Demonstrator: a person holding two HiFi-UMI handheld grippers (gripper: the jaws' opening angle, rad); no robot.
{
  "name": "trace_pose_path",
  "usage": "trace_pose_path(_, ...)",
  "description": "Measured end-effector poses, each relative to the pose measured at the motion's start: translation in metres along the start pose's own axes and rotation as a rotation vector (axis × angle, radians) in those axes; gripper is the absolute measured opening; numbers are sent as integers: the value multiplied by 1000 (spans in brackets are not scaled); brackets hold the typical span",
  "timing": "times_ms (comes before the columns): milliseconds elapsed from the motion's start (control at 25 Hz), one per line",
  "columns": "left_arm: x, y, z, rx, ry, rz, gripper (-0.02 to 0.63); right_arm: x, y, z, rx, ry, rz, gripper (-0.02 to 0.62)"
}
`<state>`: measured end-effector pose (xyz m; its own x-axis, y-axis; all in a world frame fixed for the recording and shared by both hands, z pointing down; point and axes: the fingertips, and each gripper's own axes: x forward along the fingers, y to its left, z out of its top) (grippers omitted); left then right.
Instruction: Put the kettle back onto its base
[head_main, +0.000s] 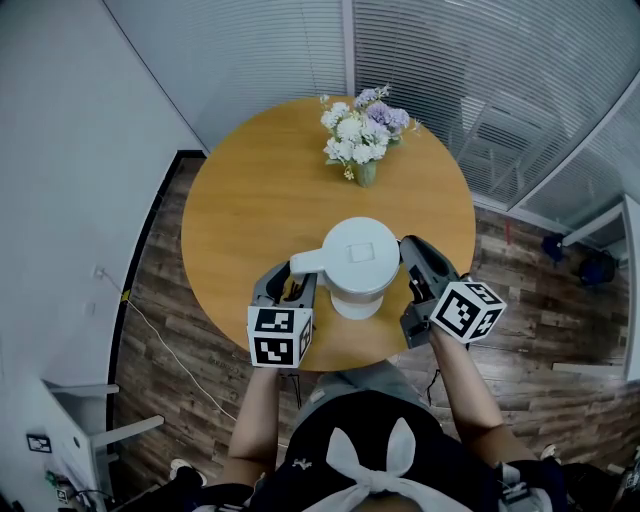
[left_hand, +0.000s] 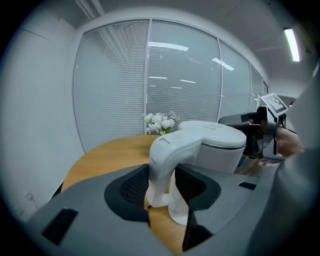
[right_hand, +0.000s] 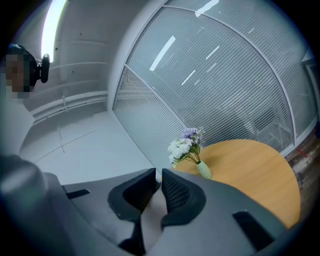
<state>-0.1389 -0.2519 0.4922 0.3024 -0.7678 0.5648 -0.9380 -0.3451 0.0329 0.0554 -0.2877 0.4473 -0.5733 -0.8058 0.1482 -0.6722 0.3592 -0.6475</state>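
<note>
Kettle (head_main: 358, 255) stands on the round table (head_main: 250, 190), with a white disc, probably its base (head_main: 355, 306), showing under its near edge; whether it is fully seated cannot be confirmed. The left gripper (head_main: 290, 287) is clamped on the kettle's handle (left_hand: 162, 165), evidently to carry and lower it. The right gripper (head_main: 412, 252), jaws together on nothing, lies just right of the kettle, apparently steadying it.
</note>
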Motion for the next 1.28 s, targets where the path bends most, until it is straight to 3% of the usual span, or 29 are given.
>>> trace_pose_path(1280,13,-5,-43,1,112,-19,181,3,-26,-36,32,77,-65,41)
